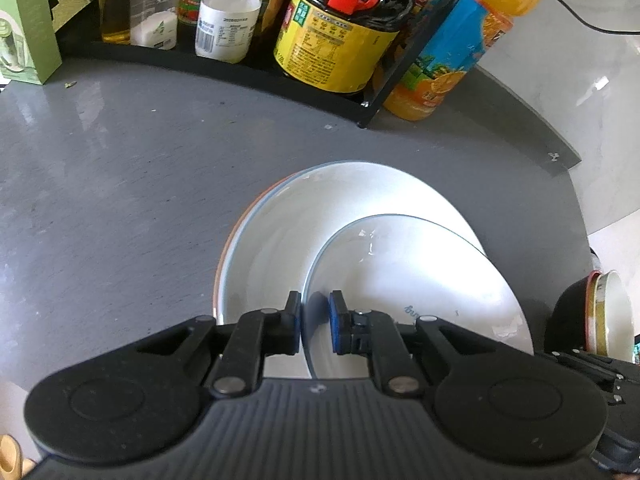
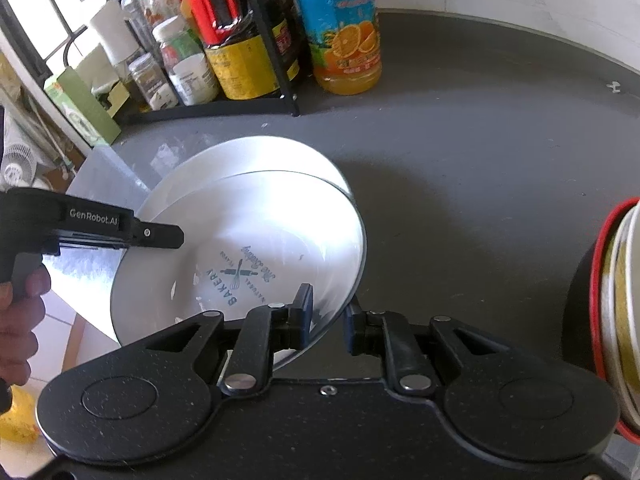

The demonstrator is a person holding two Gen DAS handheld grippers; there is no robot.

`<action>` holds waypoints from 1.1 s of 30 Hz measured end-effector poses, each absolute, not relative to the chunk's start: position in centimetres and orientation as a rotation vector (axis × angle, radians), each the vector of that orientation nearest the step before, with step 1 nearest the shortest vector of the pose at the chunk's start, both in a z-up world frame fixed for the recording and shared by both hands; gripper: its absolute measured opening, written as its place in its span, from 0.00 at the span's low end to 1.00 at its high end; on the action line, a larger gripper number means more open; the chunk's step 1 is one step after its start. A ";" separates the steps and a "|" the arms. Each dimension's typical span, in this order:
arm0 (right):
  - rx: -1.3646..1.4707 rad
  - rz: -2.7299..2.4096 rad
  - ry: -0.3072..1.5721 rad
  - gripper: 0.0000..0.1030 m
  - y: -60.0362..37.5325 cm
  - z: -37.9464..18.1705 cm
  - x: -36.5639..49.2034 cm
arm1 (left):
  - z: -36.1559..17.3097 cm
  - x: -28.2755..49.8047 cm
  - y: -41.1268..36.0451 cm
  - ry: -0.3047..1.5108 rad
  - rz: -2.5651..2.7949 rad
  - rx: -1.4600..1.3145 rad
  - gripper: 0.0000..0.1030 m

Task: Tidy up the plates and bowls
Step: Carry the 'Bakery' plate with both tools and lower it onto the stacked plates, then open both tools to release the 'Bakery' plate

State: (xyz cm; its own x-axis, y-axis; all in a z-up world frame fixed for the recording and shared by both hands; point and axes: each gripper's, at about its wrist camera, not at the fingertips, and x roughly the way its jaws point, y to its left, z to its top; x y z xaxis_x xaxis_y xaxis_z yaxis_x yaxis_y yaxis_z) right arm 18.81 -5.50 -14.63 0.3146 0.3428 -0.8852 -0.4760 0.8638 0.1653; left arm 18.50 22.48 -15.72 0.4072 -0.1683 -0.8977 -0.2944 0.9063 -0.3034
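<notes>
Both grippers straddle the rim of the printed plate (image 2: pixel 256 264): left gripper (image 1: pixel 316 322) with a slight gap at its pads, right gripper (image 2: pixel 327 320) likewise. Beyond the jaws, this tilted plate overlaps a larger white plate (image 1: pixel 288 232) on the grey table (image 1: pixel 120 184).

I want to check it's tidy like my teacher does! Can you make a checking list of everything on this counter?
Surface: dark grey counter, a few specks.
Job's things: white printed plate tilted over a stack of white plates; stacked bowls at the right edge.
Clutter: black wire rack of sauce bottles and jars; orange juice bottle; green carton.
Grippers: left tongs and right tongs each straddle the printed plate's rim; grip unclear.
Cables: black cable by the wall.
Surroundings: pale wall, floor tiles.
</notes>
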 end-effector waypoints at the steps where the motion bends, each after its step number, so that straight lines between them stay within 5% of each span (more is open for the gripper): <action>1: -0.144 0.543 1.129 0.17 -5.3 -14.7 18.7 | -15.7 18.5 22.5 1.161 0.086 -0.451 0.12; 19: -0.306 0.533 1.114 0.34 -2.7 -16.2 17.4 | -15.1 18.9 21.6 1.118 0.121 -0.261 0.15; 24: -0.298 0.517 1.119 0.47 -2.6 -16.6 17.7 | -15.1 19.5 21.3 1.110 0.113 -0.221 0.17; 33: -0.230 0.461 1.140 0.49 -2.9 -16.2 18.4 | -15.1 20.3 21.1 1.144 0.105 -0.193 0.17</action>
State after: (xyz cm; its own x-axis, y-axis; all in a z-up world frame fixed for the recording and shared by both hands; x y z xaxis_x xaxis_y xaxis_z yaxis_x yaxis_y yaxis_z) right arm 18.41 -2.95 -16.24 0.3373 0.2348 -0.9116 -0.4651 0.8835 0.0555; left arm 20.25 21.13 -15.10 0.4111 -0.0156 -0.9115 -0.1814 0.9785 -0.0986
